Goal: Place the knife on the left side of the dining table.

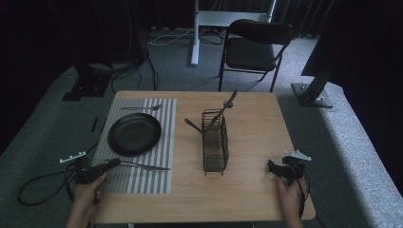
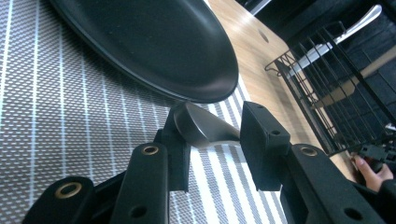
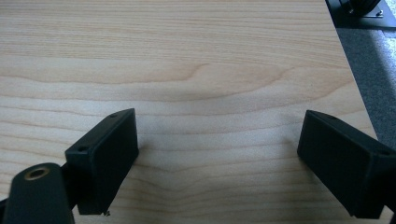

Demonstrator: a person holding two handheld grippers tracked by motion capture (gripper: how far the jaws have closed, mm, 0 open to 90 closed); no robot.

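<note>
The left gripper, jaws parted around the laid knife on the striped mat, is letting go; next it must lift clear without dragging the knife

Dim high view with dark surroundings; both gripper views brighter, sharp.

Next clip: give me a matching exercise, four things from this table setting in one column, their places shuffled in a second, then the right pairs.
Things:
1. black plate
2. knife
3. fork
4. wire caddy

Places:
A. mid-table on bare wood, utensils standing in it
B. middle of the striped placemat
C. on the mat beyond the plate
D. on the mat nearer the person, handle end between the left gripper jaws

Pairs: 1-B, 2-D, 3-C, 4-A
</note>
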